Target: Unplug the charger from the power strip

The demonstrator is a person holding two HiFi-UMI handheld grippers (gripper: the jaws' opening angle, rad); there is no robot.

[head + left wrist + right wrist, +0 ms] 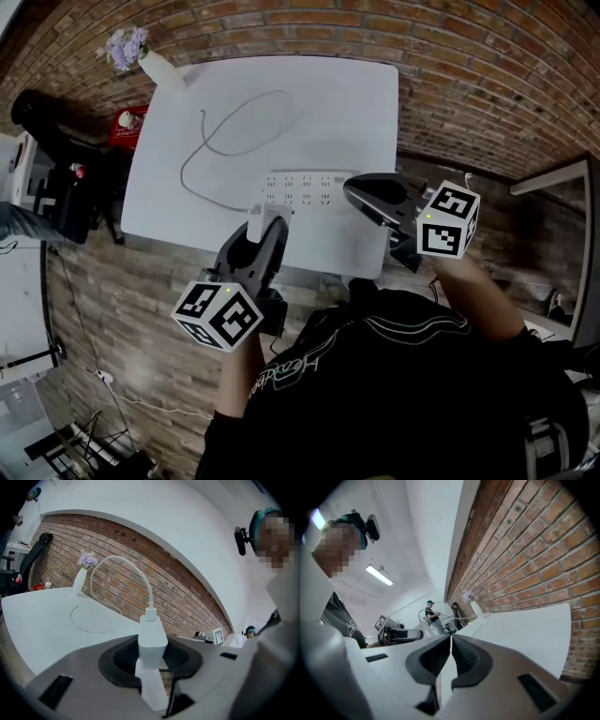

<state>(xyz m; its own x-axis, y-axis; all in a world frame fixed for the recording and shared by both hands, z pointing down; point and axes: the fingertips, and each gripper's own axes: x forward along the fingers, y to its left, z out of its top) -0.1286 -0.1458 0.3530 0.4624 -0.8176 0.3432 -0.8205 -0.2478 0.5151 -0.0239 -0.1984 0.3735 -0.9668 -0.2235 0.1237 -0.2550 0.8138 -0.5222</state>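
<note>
A white charger (152, 638) sits between the pads of my left gripper (151, 654), which is shut on it. Its white cable (123, 563) arcs up from the charger's top and runs down onto the table. In the head view the charger (262, 217) is held by the left gripper (265, 223) just over the near left corner of the white power strip (314, 188); its prongs are hidden. My right gripper (354, 191) hovers at the strip's right end. Its jaws (450, 654) are shut with nothing between them.
The cable (217, 142) loops over the white table (347, 103). A white vase with purple flowers (142, 54) stands at the far left corner, with a red object (127, 127) and a black chair (56, 169) beside the table. Brick floor surrounds it.
</note>
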